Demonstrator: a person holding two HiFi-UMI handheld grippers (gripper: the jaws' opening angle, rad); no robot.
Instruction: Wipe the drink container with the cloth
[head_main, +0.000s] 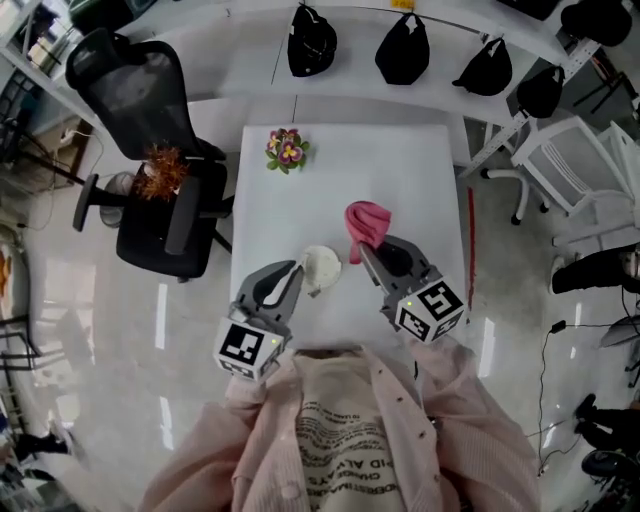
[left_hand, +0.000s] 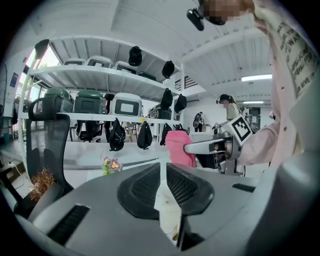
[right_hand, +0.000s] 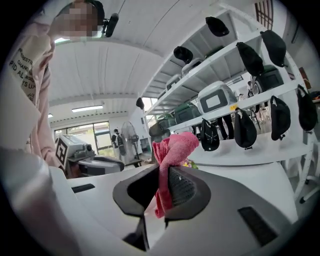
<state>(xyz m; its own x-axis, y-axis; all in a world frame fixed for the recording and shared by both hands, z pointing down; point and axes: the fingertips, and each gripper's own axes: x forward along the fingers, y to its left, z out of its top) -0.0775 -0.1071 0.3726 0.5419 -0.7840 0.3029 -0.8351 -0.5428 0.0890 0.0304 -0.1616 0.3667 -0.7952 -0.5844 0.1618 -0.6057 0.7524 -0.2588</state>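
Head view showed both tools raised over the near half of the white tabletop (head_main: 420, 170), close together and angled toward each other, which suited bringing one held thing against the other. The left gripper (head_main: 299, 272) had its jaws drawn almost together on a thin, pale part of the cream drink container (head_main: 322, 268), probably its wall or rim; the left gripper view showed that pale strip pinched between the dark pads. Gripped by an edge like that, most of its surface stayed exposed for wiping. The right gripper (head_main: 366, 252) was clamped on the pink cloth (head_main: 367, 222), with a bunched wad standing out beyond the jaw tips and a shorter tail hanging below, so the wad rather than the hard jaws would meet the container. Cloth and container sat near each other but apart, so wiping seemed not yet begun. A small flower posy (head_main: 287, 148) lay near the far left corner, well clear of both.
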